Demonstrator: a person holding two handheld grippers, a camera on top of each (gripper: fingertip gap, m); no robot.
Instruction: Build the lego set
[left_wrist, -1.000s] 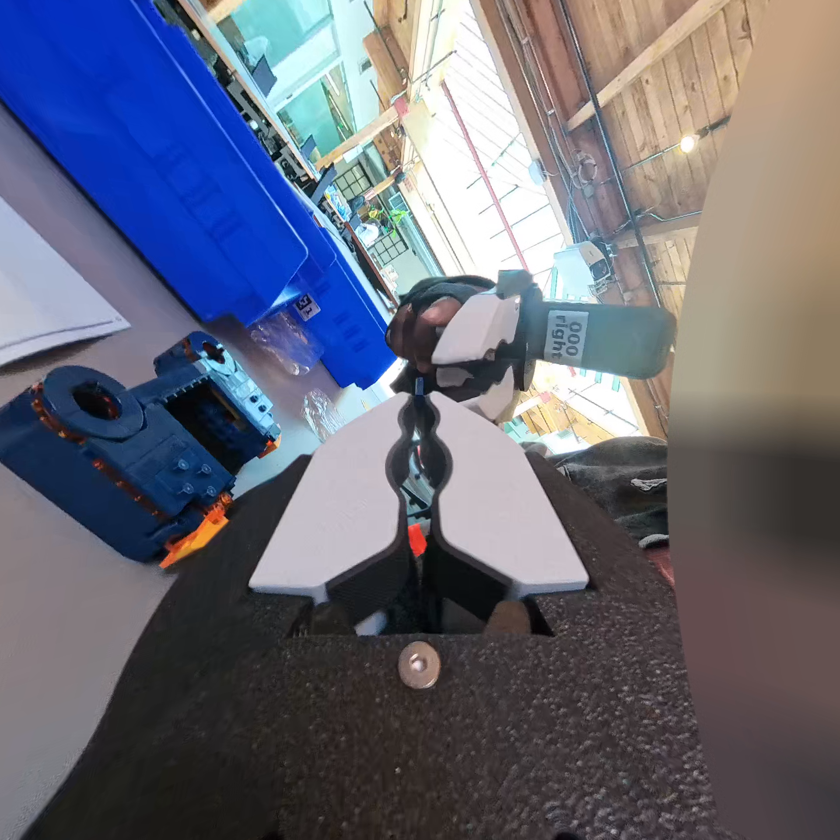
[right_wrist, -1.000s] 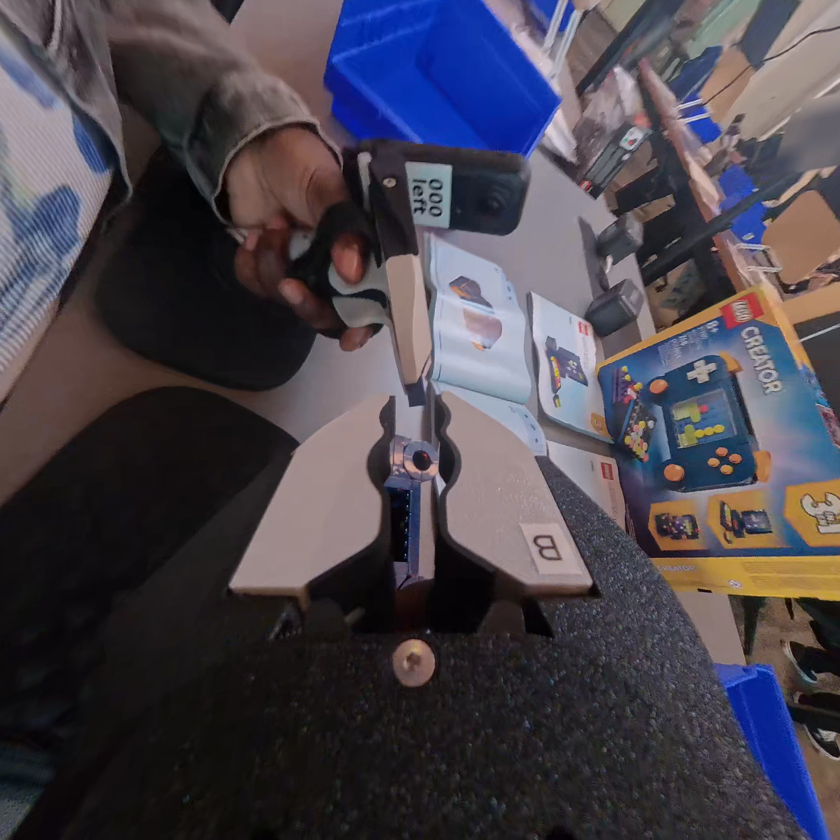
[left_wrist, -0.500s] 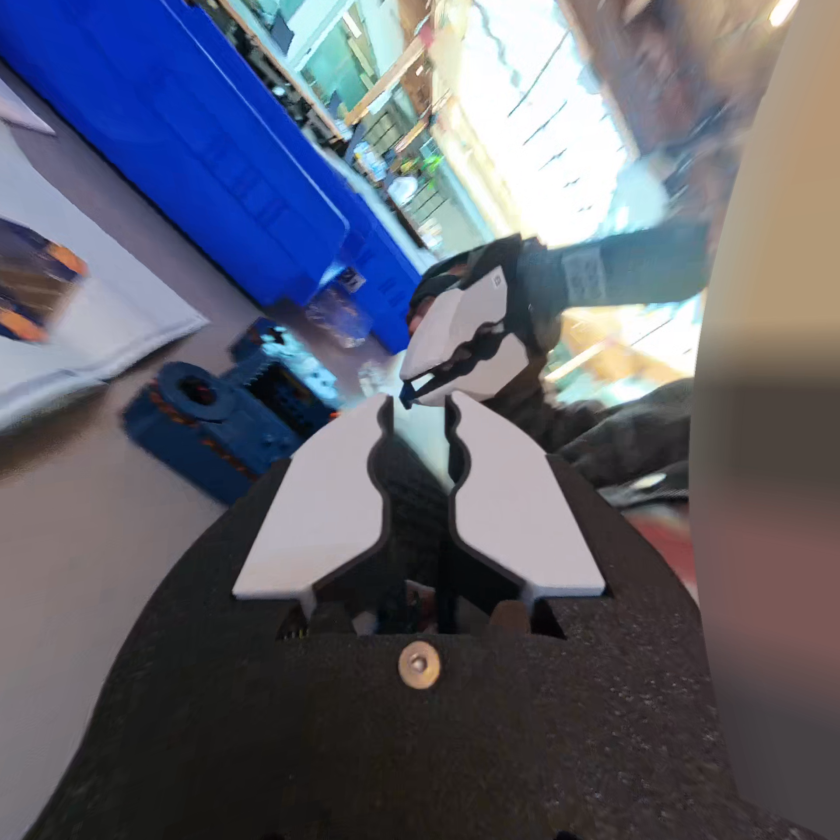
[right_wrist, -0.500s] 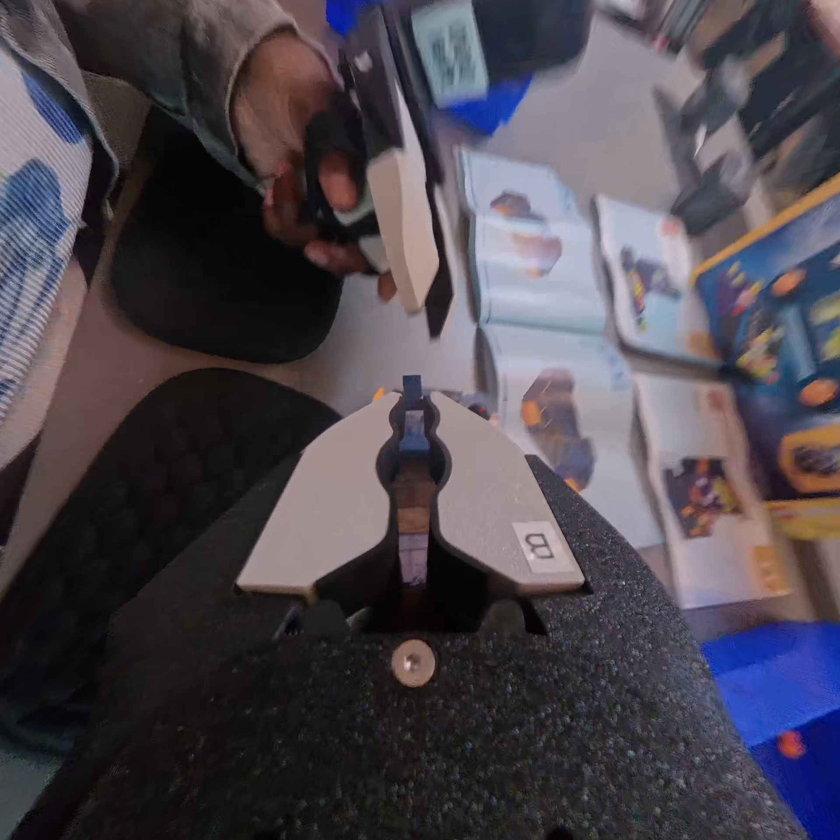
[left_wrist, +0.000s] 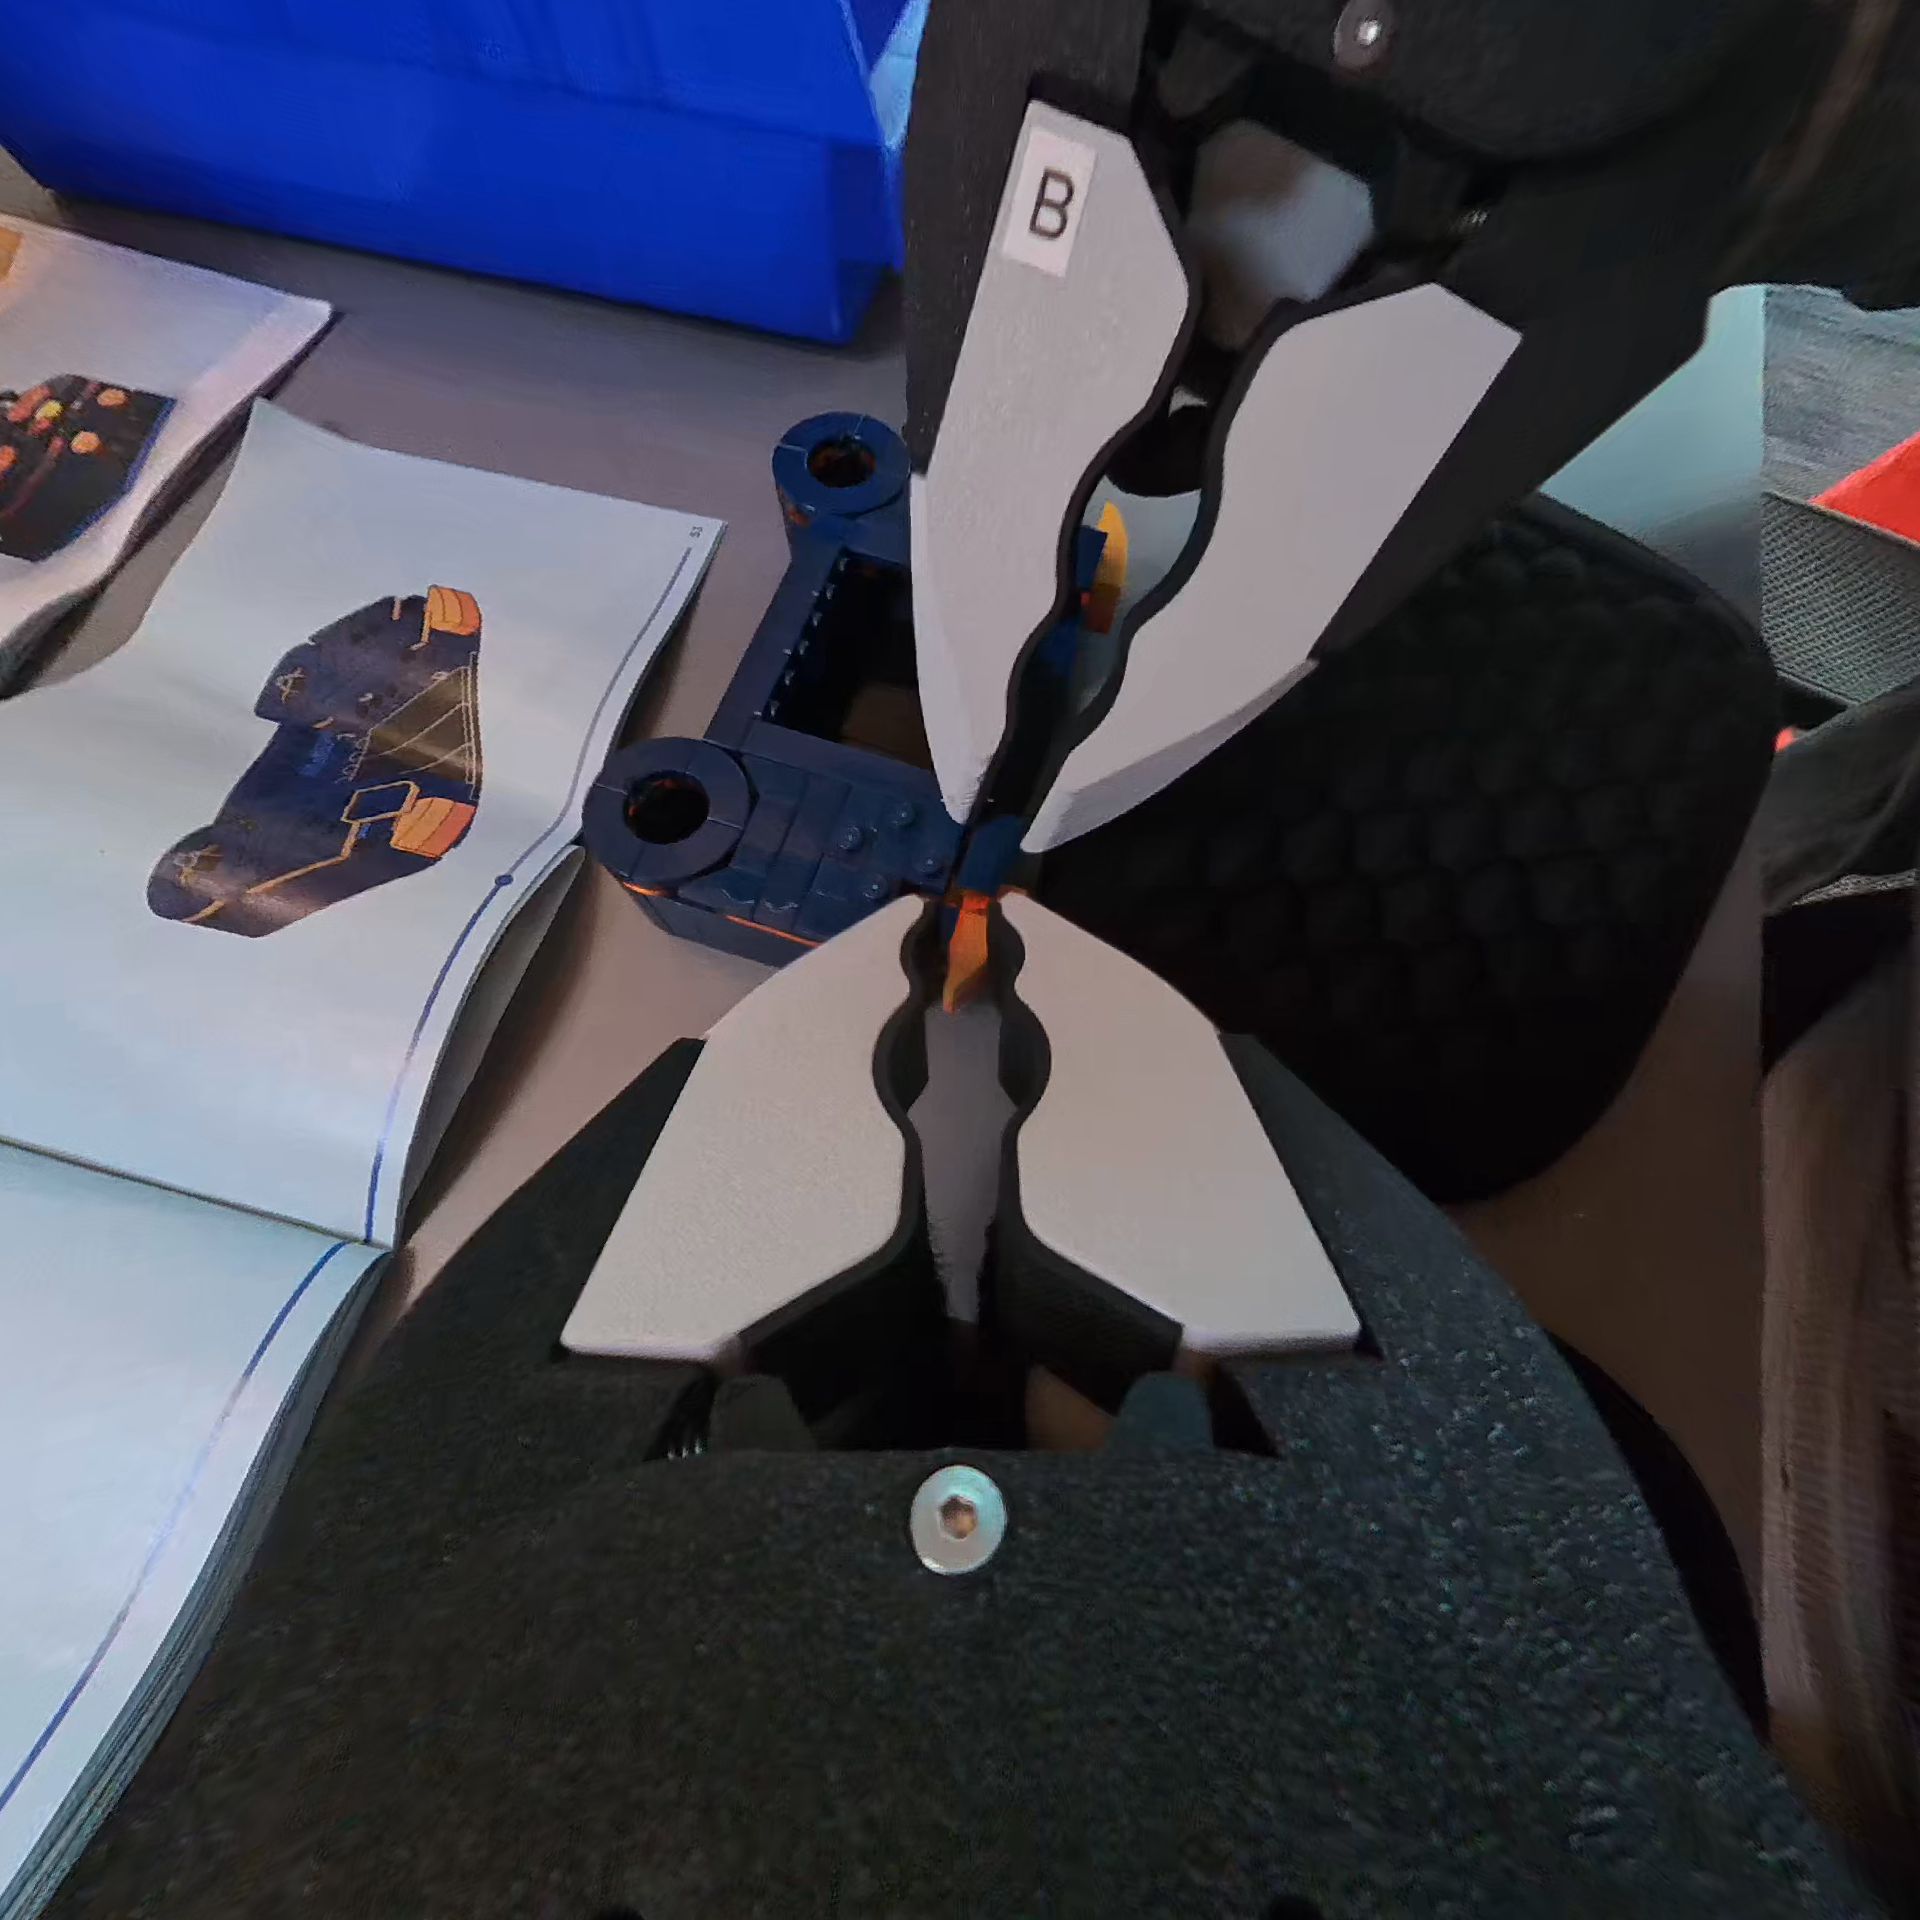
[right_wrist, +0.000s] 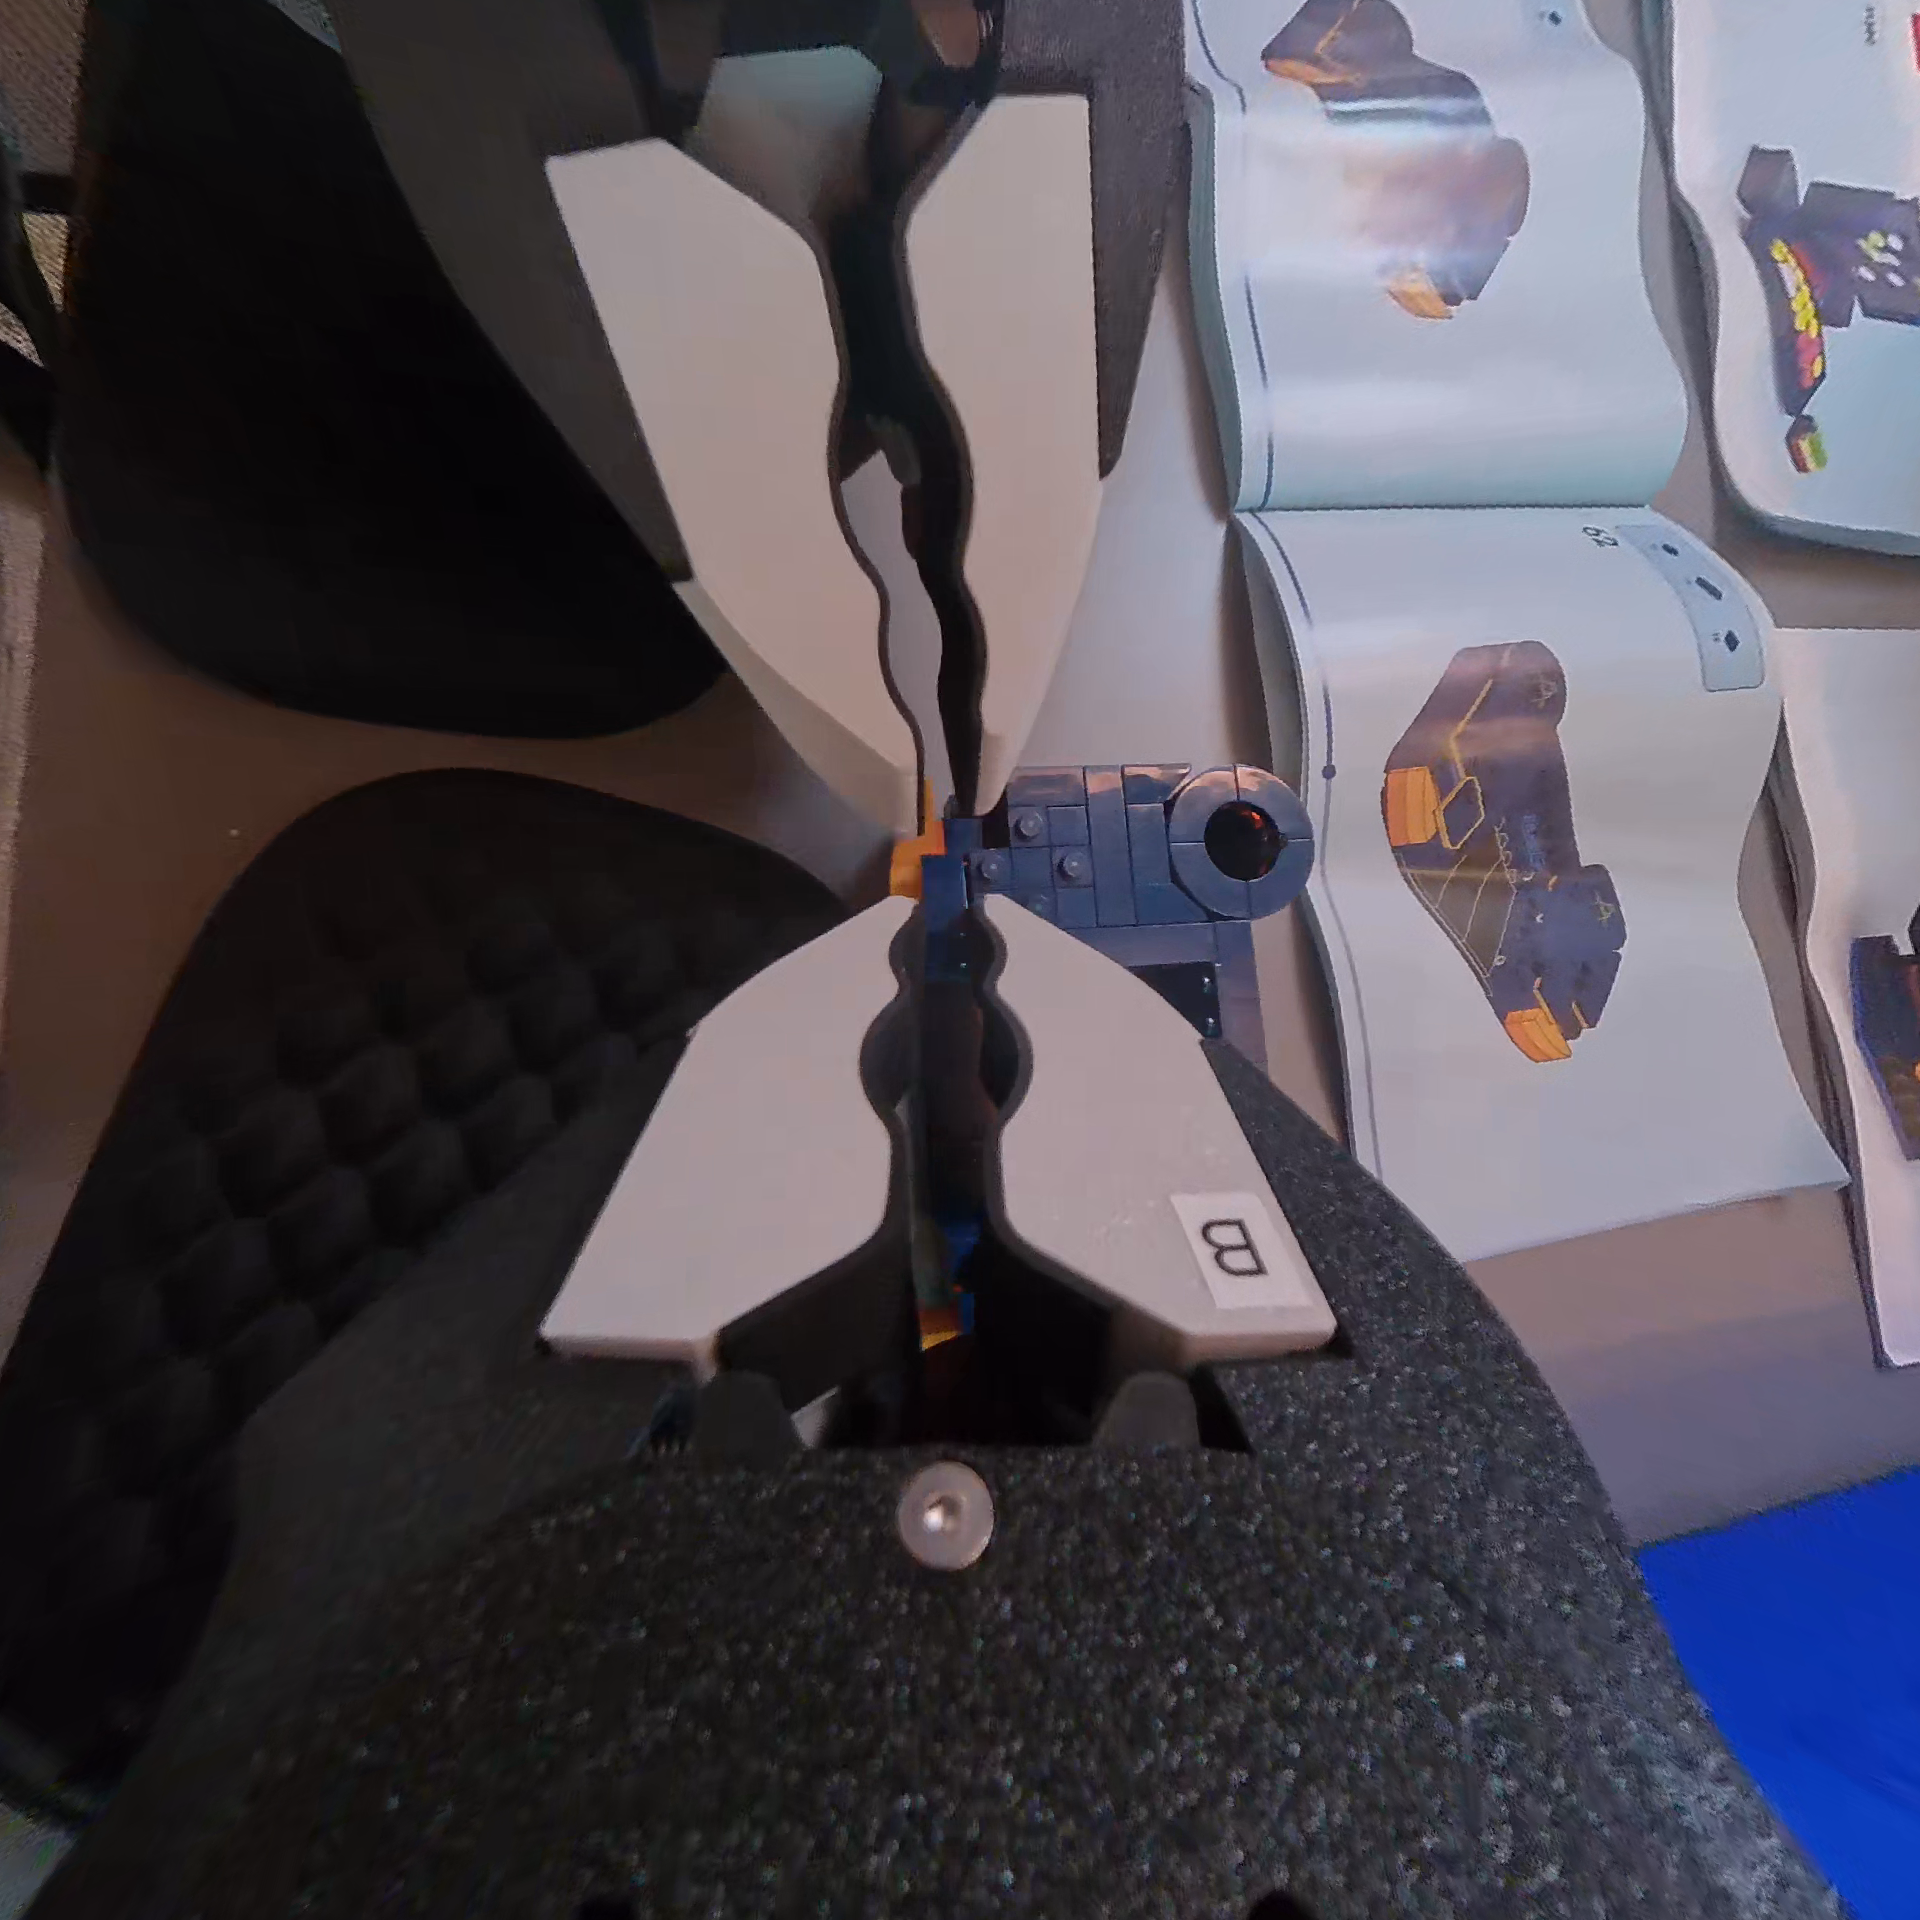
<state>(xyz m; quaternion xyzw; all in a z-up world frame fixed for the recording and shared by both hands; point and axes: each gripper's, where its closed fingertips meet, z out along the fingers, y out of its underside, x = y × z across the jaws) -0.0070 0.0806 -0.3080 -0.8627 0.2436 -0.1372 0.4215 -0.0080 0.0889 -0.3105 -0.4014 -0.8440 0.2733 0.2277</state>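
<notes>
Two grippers meet tip to tip above a grey table (left_wrist: 540, 384). The left gripper (left_wrist: 966, 914) is clenched on a small orange piece (left_wrist: 966, 951). The right gripper (right_wrist: 951, 914) is clenched on a dark blue piece (right_wrist: 951, 883), and the two pieces touch. Just beside them lies the blue model (left_wrist: 790, 790), a blocky studded frame with a round ring at each end, long axis pointing toward a blue bin (left_wrist: 520, 145). An open booklet (left_wrist: 260, 831) lies beside it; a black honeycomb pad (left_wrist: 1455, 883) sits on the other side.

Glossy paper instruction booklet (left_wrist: 260, 790), smooth plastic lego model (left_wrist: 790, 810), matt grainy black hand-held gripper (left_wrist: 961, 914) housing
</notes>
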